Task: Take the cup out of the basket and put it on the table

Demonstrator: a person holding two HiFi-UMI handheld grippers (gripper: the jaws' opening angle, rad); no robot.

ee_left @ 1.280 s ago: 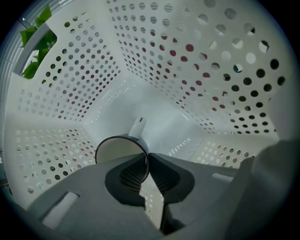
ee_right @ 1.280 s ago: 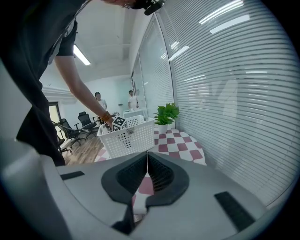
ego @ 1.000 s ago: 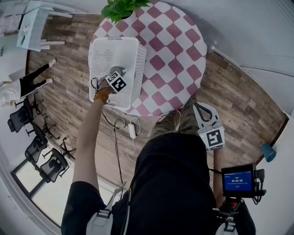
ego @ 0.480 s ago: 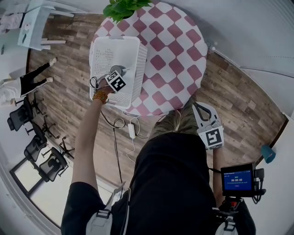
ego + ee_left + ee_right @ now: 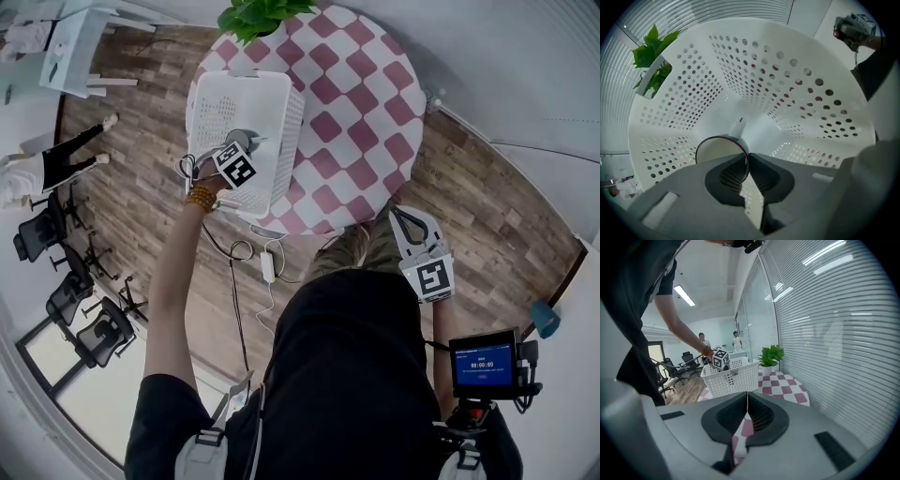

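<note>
My left gripper (image 5: pixel 746 158) reached down into the white perforated basket (image 5: pixel 217 98), its jaws clamped on the rim of the cup (image 5: pixel 721 149), one jaw inside the mouth and the other against the outer wall. The cup sat inside the basket, tilted so that its pale interior faced the gripper's camera and its handle pointed away. Whether it touched the basket's floor could not be told. The basket stood at the left edge of the round tabletop (image 5: pixel 361 103) with its red-and-white checks, and a green potted plant (image 5: pixel 255 13) stood at the far edge. My right gripper (image 5: pixel 409 225) hung low beside my body, off the tabletop, its jaws closed together on nothing.
</note>
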